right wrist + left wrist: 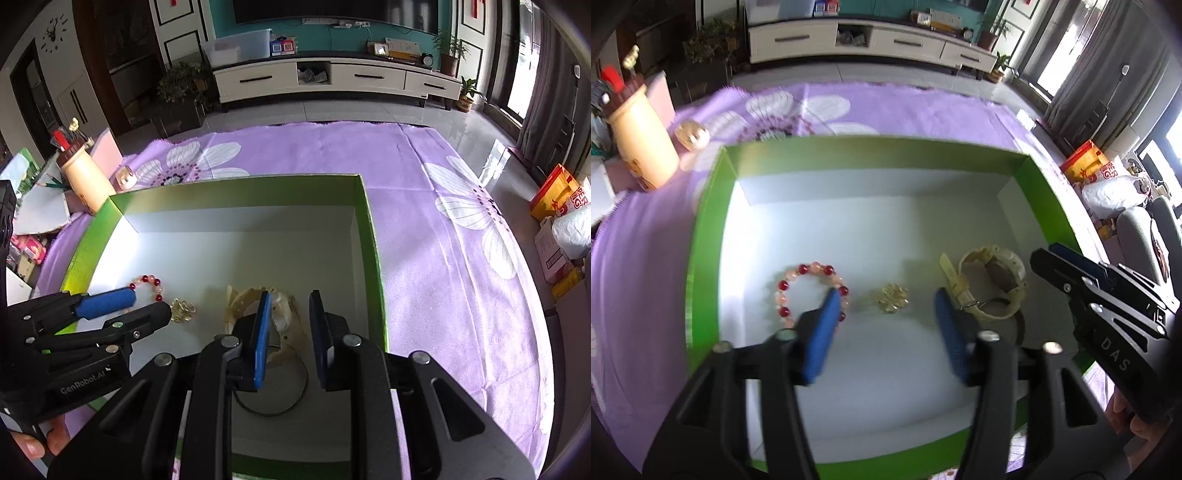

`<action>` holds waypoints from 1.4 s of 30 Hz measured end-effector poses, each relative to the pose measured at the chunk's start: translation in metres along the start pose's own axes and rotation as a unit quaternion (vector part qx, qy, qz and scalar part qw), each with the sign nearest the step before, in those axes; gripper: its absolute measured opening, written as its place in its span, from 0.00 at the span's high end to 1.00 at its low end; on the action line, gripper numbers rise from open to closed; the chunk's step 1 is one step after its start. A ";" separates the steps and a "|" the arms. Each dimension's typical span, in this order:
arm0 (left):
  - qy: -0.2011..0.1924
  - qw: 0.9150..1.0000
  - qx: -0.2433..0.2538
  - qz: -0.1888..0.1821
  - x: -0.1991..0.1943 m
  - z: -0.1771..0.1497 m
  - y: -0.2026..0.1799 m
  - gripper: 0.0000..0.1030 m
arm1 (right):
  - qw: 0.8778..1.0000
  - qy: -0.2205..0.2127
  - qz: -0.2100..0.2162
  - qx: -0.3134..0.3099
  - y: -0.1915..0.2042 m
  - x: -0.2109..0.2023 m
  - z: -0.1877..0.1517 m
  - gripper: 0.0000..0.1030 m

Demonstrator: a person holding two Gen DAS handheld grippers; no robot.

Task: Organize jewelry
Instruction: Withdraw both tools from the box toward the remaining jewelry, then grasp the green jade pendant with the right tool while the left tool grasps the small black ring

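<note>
A green box (705, 236) with a white floor holds a red and pink bead bracelet (809, 291), a small gold brooch (892, 297), a cream wristwatch (993, 286) and a thin black ring (1020, 326). My left gripper (886, 328) hangs open over the floor; the brooch lies just beyond its tips, untouched. My right gripper (290, 332) hovers over the watch (242, 301), its blue pads (260, 339) a little apart with nothing between them. Below it lies the black ring (271, 387). The left gripper (147, 308) shows at the left beside the brooch (183, 310) and bracelet (149, 282).
The box stands on a purple flowered cloth (443, 229). A beige pen holder (642, 147) and a small gold round object (691, 133) stand left of the box. Bags and cartons (561, 206) sit off the table's right edge. A hand (37, 443) holds the left gripper.
</note>
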State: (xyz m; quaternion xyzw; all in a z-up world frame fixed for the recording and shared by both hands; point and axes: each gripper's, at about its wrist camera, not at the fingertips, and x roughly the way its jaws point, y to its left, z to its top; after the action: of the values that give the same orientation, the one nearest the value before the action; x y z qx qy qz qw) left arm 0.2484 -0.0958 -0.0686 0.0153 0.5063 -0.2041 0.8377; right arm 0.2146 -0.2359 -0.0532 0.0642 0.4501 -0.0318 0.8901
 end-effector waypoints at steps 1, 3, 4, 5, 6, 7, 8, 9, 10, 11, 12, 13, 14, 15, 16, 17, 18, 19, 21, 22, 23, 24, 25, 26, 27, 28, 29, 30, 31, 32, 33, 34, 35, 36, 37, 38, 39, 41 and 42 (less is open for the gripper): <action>-0.006 1.000 0.005 0.005 -0.006 -0.001 -0.001 0.44 | 1.000 -0.005 0.003 0.002 -0.001 -0.004 -0.002 0.80; -0.013 1.000 0.010 0.007 -0.013 -0.003 -0.002 0.40 | 1.000 -0.018 0.012 0.009 -0.005 -0.014 -0.006 0.71; -0.017 1.000 0.011 0.005 -0.018 -0.006 -0.003 0.35 | 0.999 -0.027 0.025 0.018 -0.007 -0.020 -0.010 0.65; -0.023 1.000 0.013 0.005 -0.025 -0.009 -0.003 0.33 | 0.999 -0.033 0.033 0.024 -0.008 -0.026 -0.013 0.57; -0.027 1.000 0.015 0.006 -0.029 -0.012 -0.003 0.30 | 0.998 -0.041 0.039 0.031 -0.011 -0.032 -0.019 0.56; -0.031 0.999 0.017 0.007 -0.034 -0.016 -0.004 0.28 | 0.997 -0.045 0.042 0.034 -0.012 -0.036 -0.022 0.56; -0.036 0.999 0.018 0.006 -0.040 -0.021 -0.003 0.26 | 0.997 -0.049 0.046 0.038 -0.014 -0.041 -0.027 0.55; -0.038 0.999 0.018 0.003 -0.045 -0.024 -0.002 0.23 | 0.997 -0.051 0.049 0.042 -0.016 -0.046 -0.031 0.50; -0.041 0.999 0.017 -0.003 -0.053 -0.030 -0.001 0.20 | 0.996 -0.052 0.051 0.045 -0.018 -0.051 -0.035 0.48; -0.041 0.999 0.016 -0.009 -0.057 -0.034 0.000 0.18 | 0.996 -0.058 0.053 0.049 -0.020 -0.058 -0.041 0.44; -0.042 0.999 0.015 -0.019 -0.063 -0.039 0.001 0.15 | 0.995 -0.064 0.053 0.053 -0.023 -0.065 -0.046 0.41; -0.045 0.999 0.011 -0.026 -0.071 -0.047 0.004 0.14 | 0.995 -0.070 0.052 0.057 -0.026 -0.072 -0.051 0.41; -0.048 0.998 0.008 -0.028 -0.077 -0.052 0.007 0.14 | 0.994 -0.077 0.053 0.062 -0.030 -0.080 -0.057 0.41; -0.051 0.998 0.004 -0.029 -0.082 -0.058 0.010 0.13 | 0.993 -0.083 0.057 0.065 -0.033 -0.088 -0.064 0.41; -0.054 0.998 -0.001 -0.032 -0.088 -0.064 0.014 0.12 | 0.992 -0.085 0.059 0.066 -0.034 -0.094 -0.069 0.40; -0.058 0.998 -0.007 -0.033 -0.095 -0.072 0.020 0.12 | 0.992 -0.088 0.065 0.065 -0.035 -0.101 -0.076 0.40; -0.062 0.998 -0.011 -0.029 -0.101 -0.078 0.024 0.12 | 0.992 -0.090 0.070 0.063 -0.036 -0.107 -0.082 0.41; -0.069 0.997 -0.014 -0.022 -0.107 -0.086 0.031 0.12 | 0.991 -0.089 0.075 0.057 -0.035 -0.112 -0.088 0.41; -0.075 0.997 -0.018 -0.011 -0.116 -0.098 0.040 0.12 | 0.992 -0.087 0.086 0.041 -0.031 -0.121 -0.102 0.41; -0.075 0.997 -0.023 -0.005 -0.119 -0.107 0.045 0.12 | 0.992 -0.085 0.089 0.033 -0.028 -0.124 -0.108 0.41; -0.073 0.997 -0.025 -0.004 -0.121 -0.111 0.049 0.12 | 0.992 -0.081 0.094 0.023 -0.025 -0.127 -0.115 0.41; -0.071 0.997 -0.029 -0.003 -0.124 -0.118 0.052 0.12 | 0.992 -0.078 0.098 0.017 -0.022 -0.128 -0.120 0.41; -0.070 0.997 -0.032 -0.001 -0.125 -0.124 0.055 0.12 | 0.992 -0.073 0.102 0.010 -0.019 -0.129 -0.126 0.41; -0.068 0.997 -0.034 0.004 -0.126 -0.132 0.056 0.12 | 0.992 -0.067 0.108 0.002 -0.015 -0.130 -0.132 0.41; -0.068 0.997 -0.035 0.008 -0.127 -0.139 0.058 0.12 | 0.992 -0.064 0.113 -0.003 -0.011 -0.130 -0.137 0.41; -0.067 0.997 -0.036 0.011 -0.127 -0.146 0.059 0.12 | 0.991 -0.059 0.118 -0.008 -0.008 -0.131 -0.143 0.41; -0.065 0.997 -0.037 0.012 -0.127 -0.154 0.061 0.12 | 0.991 -0.053 0.125 -0.017 -0.002 -0.131 -0.150 0.41; -0.063 0.997 -0.037 0.015 -0.127 -0.161 0.062 0.12 | 0.990 -0.051 0.129 -0.025 0.003 -0.132 -0.156 0.41; -0.062 0.997 -0.037 0.017 -0.125 -0.167 0.064 0.12 | 0.989 -0.045 0.136 -0.035 0.009 -0.131 -0.162 0.41; -0.058 0.997 -0.036 0.023 -0.124 -0.175 0.065 0.12 | 0.988 -0.039 0.141 -0.043 0.015 -0.131 -0.167 0.41; -0.054 0.998 -0.035 0.027 -0.121 -0.182 0.067 0.12 | 0.987 -0.033 0.145 -0.052 0.022 -0.129 -0.173 0.41; -0.050 0.998 -0.035 0.030 -0.119 -0.188 0.068 0.12 | 0.987 -0.027 0.149 -0.062 0.027 -0.127 -0.179 0.41; -0.047 0.998 -0.034 0.031 -0.117 -0.191 0.070 0.12 | 0.985 -0.019 0.153 -0.076 0.036 -0.123 -0.185 0.41; -0.044 0.998 -0.034 0.032 -0.115 -0.196 0.070 0.12 | 0.984 -0.012 0.154 -0.087 0.043 -0.119 -0.189 0.41; -0.042 0.998 -0.034 0.033 -0.113 -0.200 0.071 0.13 | 0.983 -0.005 0.155 -0.096 0.050 -0.115 -0.193 0.41; -0.040 0.998 -0.033 0.035 -0.111 -0.205 0.073 0.13 | 0.982 0.003 0.157 -0.106 0.059 -0.109 -0.198 0.41; -0.039 0.998 -0.032 0.036 -0.109 -0.208 0.075 0.14 | 0.980 0.010 0.159 -0.115 0.067 -0.104 -0.200 0.41; -0.033 0.999 -0.031 0.030 -0.106 -0.214 0.078 0.17 | 0.978 0.018 0.159 -0.131 0.081 -0.094 -0.202 0.41; -0.032 0.999 -0.031 0.030 -0.105 -0.216 0.079 0.19 | 0.977 0.021 0.160 -0.141 0.087 -0.091 -0.203 0.41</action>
State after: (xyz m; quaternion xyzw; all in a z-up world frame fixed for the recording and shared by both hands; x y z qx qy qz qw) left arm 0.0526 0.0610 -0.0987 -0.0025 0.4844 -0.1638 0.8594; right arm 0.0093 -0.1205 -0.0915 0.0101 0.4526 0.1757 0.8742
